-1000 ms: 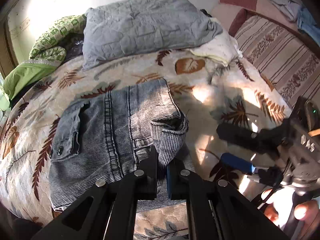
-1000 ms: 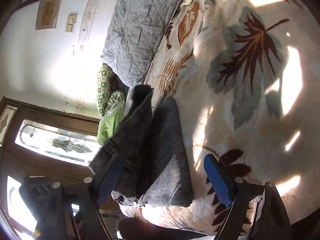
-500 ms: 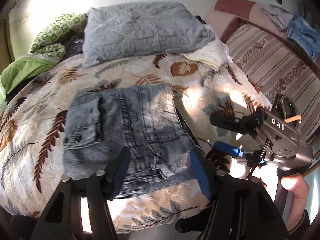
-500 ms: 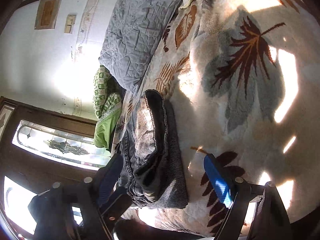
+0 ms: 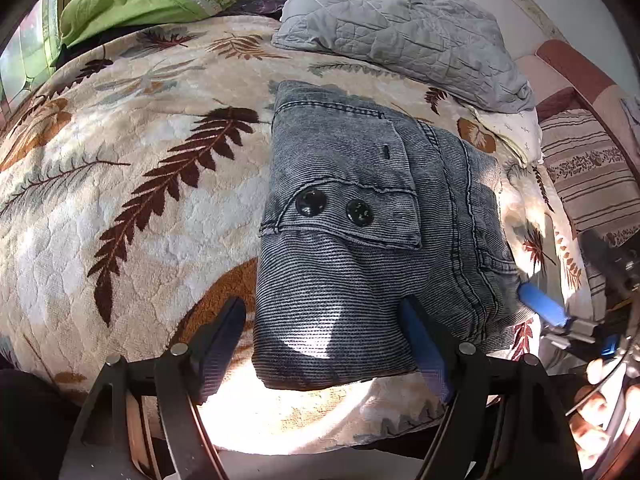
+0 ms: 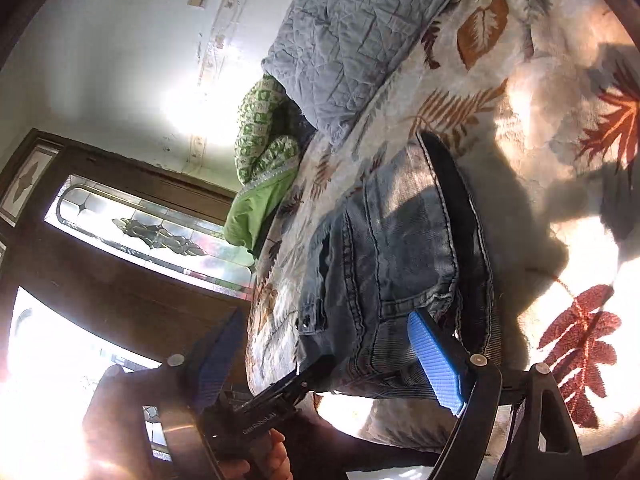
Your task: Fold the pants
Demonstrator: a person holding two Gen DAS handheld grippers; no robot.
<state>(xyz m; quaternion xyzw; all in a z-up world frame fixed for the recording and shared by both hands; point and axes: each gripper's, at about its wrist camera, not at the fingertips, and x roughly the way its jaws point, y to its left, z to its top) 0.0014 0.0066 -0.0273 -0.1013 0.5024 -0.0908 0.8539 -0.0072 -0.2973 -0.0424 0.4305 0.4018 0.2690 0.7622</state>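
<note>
Grey-blue denim pants (image 5: 360,240) lie folded into a compact stack on the leaf-print blanket (image 5: 120,200), a flap pocket with two snaps on top. My left gripper (image 5: 324,344) hovers at the stack's near edge, its jaws opening. The edge lies between the fingers and the pads do not press on it. In the right wrist view the same pants (image 6: 400,260) show their layered side. My right gripper (image 6: 326,364) stands wide open beside that side, its blue pad (image 6: 436,364) close to the hem without gripping. It also shows at the left wrist view's right edge as the right gripper (image 5: 572,284).
A grey quilted pillow (image 5: 400,20) and green bedding (image 5: 132,0) lie at the head of the bed. A striped cushion (image 5: 588,176) stands at the right. A hand (image 6: 272,456) holds the left gripper's handle. A glazed wooden door (image 6: 140,232) is behind.
My left gripper, shut on a fold of the pants, has let go and opened wide, then swung to the pocket side. The pants settled flat. My right gripper moved nearer the stack.
</note>
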